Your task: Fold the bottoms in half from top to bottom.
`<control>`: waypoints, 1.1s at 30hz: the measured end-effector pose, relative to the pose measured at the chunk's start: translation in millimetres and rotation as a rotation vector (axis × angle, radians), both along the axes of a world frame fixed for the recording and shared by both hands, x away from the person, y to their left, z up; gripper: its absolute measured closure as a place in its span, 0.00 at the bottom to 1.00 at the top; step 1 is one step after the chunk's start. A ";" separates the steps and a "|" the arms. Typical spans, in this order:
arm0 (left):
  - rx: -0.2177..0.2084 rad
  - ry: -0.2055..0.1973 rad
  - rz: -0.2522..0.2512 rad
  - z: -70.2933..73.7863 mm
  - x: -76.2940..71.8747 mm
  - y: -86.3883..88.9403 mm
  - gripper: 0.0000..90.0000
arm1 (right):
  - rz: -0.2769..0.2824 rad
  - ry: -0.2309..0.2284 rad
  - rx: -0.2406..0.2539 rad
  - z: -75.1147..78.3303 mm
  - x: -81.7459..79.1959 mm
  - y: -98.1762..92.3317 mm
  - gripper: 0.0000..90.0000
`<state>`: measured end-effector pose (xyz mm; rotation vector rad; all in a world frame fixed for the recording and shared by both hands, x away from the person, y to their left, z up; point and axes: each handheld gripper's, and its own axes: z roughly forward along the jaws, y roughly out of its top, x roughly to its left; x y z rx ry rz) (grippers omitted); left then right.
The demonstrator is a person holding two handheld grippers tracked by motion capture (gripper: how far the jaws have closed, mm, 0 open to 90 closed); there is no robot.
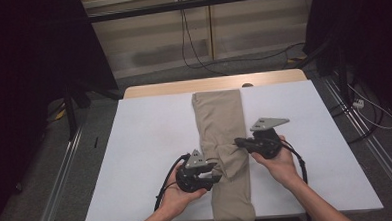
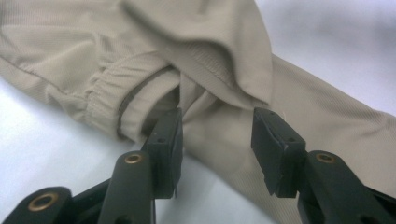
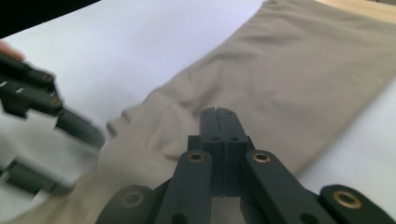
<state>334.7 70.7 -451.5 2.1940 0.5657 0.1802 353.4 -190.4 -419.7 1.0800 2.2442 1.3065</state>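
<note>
White table cover [image 1: 150, 142] under beige trousers [image 1: 219, 119], lying lengthwise ahead of both sets of jaws. Left gripper [image 2: 217, 144] parted, straddling a raised fold without pressing it. Right gripper [image 3: 219, 122] closed tight, empty, above the cloth.

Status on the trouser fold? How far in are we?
Done: the beige trousers lie in one long narrow strip down the white table cover, legs apparently stacked. In hand: the left tool stands open around a bunched fold beside the elastic cuff, pads not pressing; the right tool is shut and empty above the cloth. Left: the crosswise folds; the near end hangs over the table edge.
</note>
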 end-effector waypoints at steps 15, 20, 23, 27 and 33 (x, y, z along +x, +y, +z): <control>0.005 -0.025 -0.049 2.4 4.1 -21.2 0.76 | -0.003 0.085 -0.099 -23.4 -62.8 -32.8 0.87; 0.066 -0.078 -0.055 -6.2 6.1 -36.2 0.75 | 0.027 0.055 -0.060 -14.7 -80.5 -26.4 0.77; 0.078 -0.056 -0.021 -8.1 8.4 -33.9 0.97 | 0.032 0.080 -0.081 -21.3 -83.9 -20.6 0.63; 0.014 -0.029 -0.006 3.2 11.8 -23.4 1.00 | 0.065 0.116 -0.091 -28.1 -86.2 -10.7 0.51; -0.049 -0.022 0.018 15.7 14.7 -11.8 1.00 | 0.115 0.114 -0.156 -34.9 -86.7 12.9 0.58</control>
